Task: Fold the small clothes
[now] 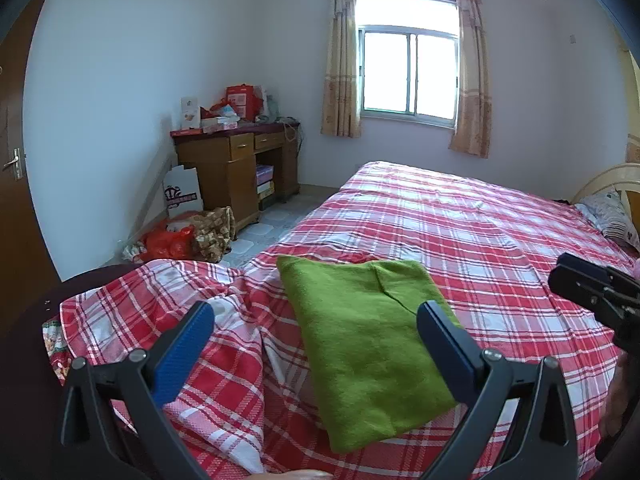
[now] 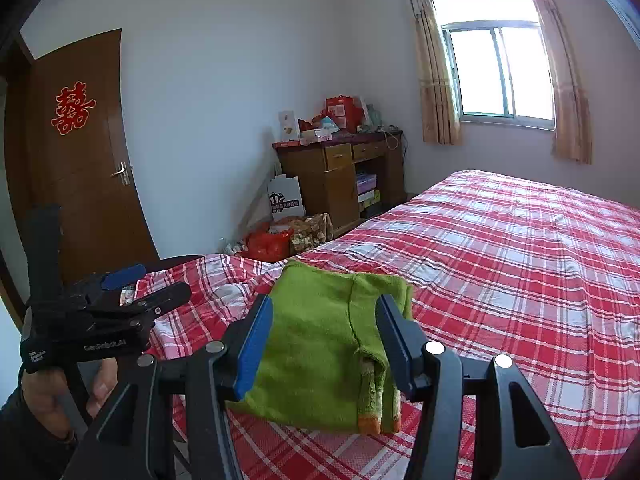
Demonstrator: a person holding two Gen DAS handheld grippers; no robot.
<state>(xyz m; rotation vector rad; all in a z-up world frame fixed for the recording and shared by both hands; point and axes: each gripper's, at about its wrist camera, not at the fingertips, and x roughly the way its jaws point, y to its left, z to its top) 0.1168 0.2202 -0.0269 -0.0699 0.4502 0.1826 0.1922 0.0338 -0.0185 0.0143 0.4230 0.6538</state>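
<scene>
Folded green garment point(image 1: 372, 352) is lying on the near corner of the bed's red plaid sheet point(image 1: 480, 224), orange-edged cuffs facing the right gripper; left gripper point(image 1: 316, 344) is hovering above it, jaws spread wide and empty; right gripper point(image 2: 324, 344) is hanging over the garment, jaws parted, pads not pressing the cloth; wooden desk point(image 2: 340, 184) is standing by the far wall.

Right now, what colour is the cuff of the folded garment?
Orange cuff, best in the right wrist view.

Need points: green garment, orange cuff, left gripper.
green garment point(image 1: 360, 344), left wrist view, middle of the folded cloth
orange cuff point(image 2: 370, 424), right wrist view, its near edge
left gripper point(image 1: 316, 336), left wrist view, midway between fingertips
</scene>
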